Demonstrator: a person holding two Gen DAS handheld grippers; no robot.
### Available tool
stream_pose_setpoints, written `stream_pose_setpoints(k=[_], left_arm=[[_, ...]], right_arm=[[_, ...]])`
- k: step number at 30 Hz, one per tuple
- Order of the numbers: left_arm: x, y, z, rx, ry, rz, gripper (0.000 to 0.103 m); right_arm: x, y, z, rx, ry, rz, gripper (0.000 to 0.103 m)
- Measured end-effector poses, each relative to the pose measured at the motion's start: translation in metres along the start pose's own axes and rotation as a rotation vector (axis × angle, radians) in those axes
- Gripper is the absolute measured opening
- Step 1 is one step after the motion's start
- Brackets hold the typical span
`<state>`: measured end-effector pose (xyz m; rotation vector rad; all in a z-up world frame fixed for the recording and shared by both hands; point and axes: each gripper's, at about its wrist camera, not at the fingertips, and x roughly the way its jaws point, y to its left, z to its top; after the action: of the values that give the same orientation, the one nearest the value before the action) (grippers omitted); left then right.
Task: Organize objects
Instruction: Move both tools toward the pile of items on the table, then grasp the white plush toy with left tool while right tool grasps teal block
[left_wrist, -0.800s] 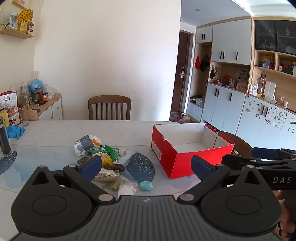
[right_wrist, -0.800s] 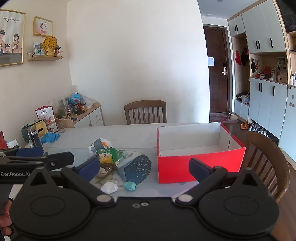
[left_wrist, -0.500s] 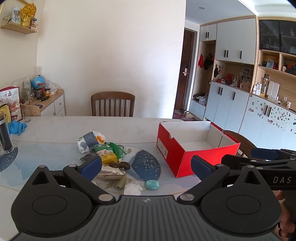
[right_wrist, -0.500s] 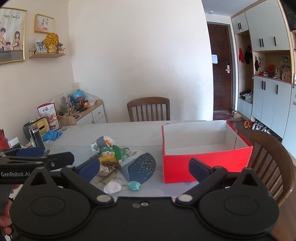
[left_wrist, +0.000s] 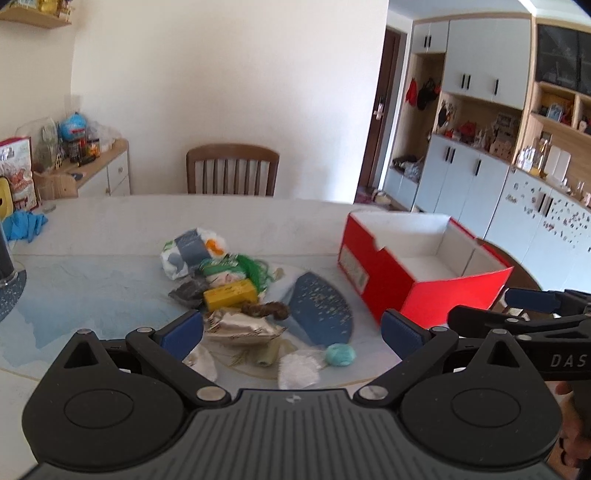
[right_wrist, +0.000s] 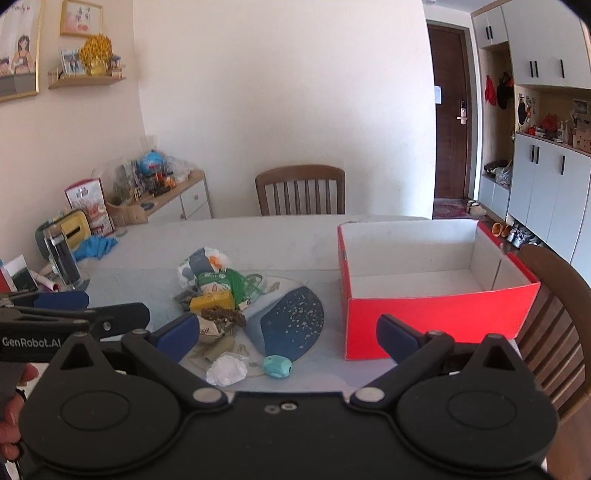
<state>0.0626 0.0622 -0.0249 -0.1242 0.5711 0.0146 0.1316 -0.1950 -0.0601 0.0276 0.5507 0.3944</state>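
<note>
Both grippers hang over the near edge of the table (left_wrist: 110, 229), tilted down at the clutter, and neither has anything in it: the left gripper (left_wrist: 291, 328) has its blue pads spread wide, and the right gripper (right_wrist: 286, 330) is spread just as wide. I'd say they are held open like this to take in the pile before choosing a first piece. The pile (left_wrist: 229, 291) lies at twelve o'clock from the left gripper, just beyond its pads, with the yellow block (left_wrist: 229, 297) in the middle and the teal lump (right_wrist: 277, 366) nearest us. The red box (right_wrist: 436, 317) stands open and empty at two o'clock, seemingly where the things belong, with nothing yet moved in.
</note>
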Motion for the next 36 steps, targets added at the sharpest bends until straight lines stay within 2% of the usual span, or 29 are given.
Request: stream_pose_setpoints(k=[12,17,24,30,36], left_arm=[[0.069,0.05,-0.02,0.03,0.135,0.073,0.102],[0.097,0.062,-0.031,0.067,0.19,0.091,0.102],[0.127,0.073,-0.043,0.096,0.255,0.099,0.102],[0.14,0.079,-0.049,0.101,0.29,0.082,0.098],[0.15,0.083,-0.05,0.105,0.307,0.073,0.088]], right_arm=[[0.075,0.004,-0.012,-0.02,0.17,-0.037,0.098],[0.108,0.002,-0.022,-0.016,0.267,-0.054,0.091],[0.145,0.004,-0.035,-0.088,0.365,-0.074,0.082],[0.163,0.003,-0.037,-0.116,0.413,-0.055,0.074],[0.174,0.01,-0.038,-0.146,0.428,-0.021,0.06]])
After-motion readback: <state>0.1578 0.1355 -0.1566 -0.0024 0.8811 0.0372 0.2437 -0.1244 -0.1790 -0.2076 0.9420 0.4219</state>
